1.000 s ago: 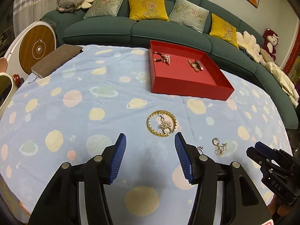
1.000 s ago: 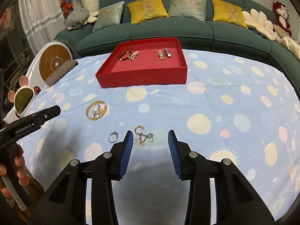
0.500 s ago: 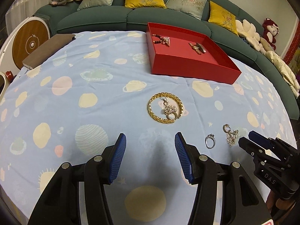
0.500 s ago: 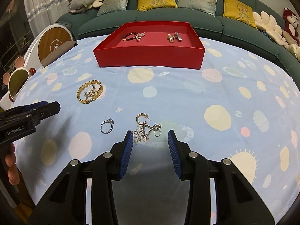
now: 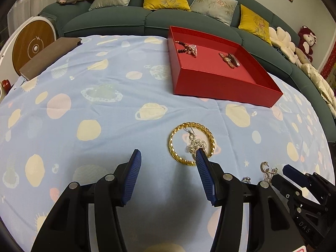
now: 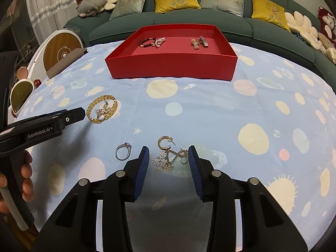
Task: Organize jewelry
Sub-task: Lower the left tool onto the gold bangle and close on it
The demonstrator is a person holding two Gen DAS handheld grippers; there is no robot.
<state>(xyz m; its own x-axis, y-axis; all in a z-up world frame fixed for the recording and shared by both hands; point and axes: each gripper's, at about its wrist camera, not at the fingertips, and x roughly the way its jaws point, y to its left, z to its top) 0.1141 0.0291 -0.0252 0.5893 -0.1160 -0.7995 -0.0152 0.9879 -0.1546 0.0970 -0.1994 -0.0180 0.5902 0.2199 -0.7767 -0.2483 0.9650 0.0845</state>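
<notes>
So my right gripper (image 6: 168, 154) is angled down at the little pile of earrings (image 6: 170, 156) on the blue planet-print tablecloth (image 6: 210, 113), jaws apart with the pile sitting between the tips, and the pads aren't pressing on anything. My left gripper (image 5: 168, 154) is open too, nothing in it, and its right-hand tip sits over the near edge of the gold bangle (image 5: 192, 143), though I can't tell if it actually touches. There's a sparkly silver piece (image 5: 195, 145) lying inside the bangle. Using the red tray (image 6: 172, 63) as the landmark: the bangle is in front of it, nearer to me and off toward its left side, the earrings are well in front of it, and the silver ring (image 6: 123, 151) lies just left of the earrings. Inside the tray there's a dark bead bracelet (image 6: 148, 42) on the left and a gold watch (image 6: 195, 43) on the right. A green sofa (image 6: 231, 21) runs behind the tray.
</notes>
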